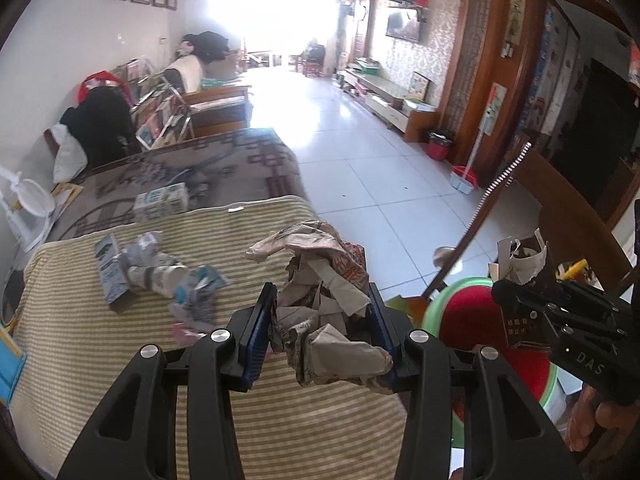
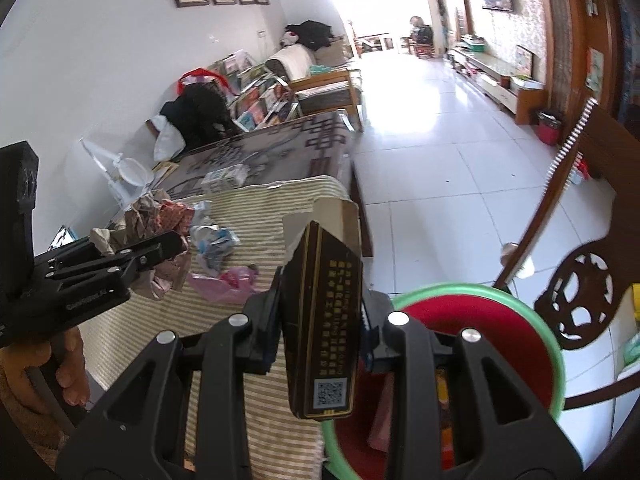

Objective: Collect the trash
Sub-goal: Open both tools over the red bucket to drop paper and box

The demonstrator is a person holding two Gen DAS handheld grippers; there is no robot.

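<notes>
Left wrist view is showing the left claw [image 1: 320,320] gripping a crumpled wad of brown printed paper [image 1: 320,280], its blue pads pressing on both sides, above the striped cloth [image 1: 120,380] covering the table. To the right, the right claw [image 1: 520,300] is reaching in over a red bin with a green rim [image 1: 440,308], holding a dark carton with torn pale edges sticking up. Farther out on the cloth, a grey-blue flattened box [image 1: 109,272] and a heap of crumpled blue-and-white wrappers [image 1: 176,280] are lying beside each other, with a scrap of pink plastic [image 1: 188,332] nearer the claw. Beyond the cloth's edge, a small printed carton [image 1: 161,201] is sitting on a patterned grey covering [image 1: 224,160]. Right wrist view is showing the right claw [image 2: 320,320] clamping a dark cigarette carton [image 2: 324,320] with gold print and a code square at its near end, its torn flap standing up, just left of the bin [image 2: 556,360], where some litter is lying inside. At the left, the left claw [image 2: 176,248] is carrying the paper wad [image 2: 160,220], a hand [image 2: 60,368] showing beneath it. Past them the wrappers [image 2: 216,240] and pink plastic [image 2: 228,280] are resting on the cloth [image 2: 260,208]. A wooden chair back [image 2: 580,300] is standing at the right over the white tiled floor [image 2: 440,160].
</notes>
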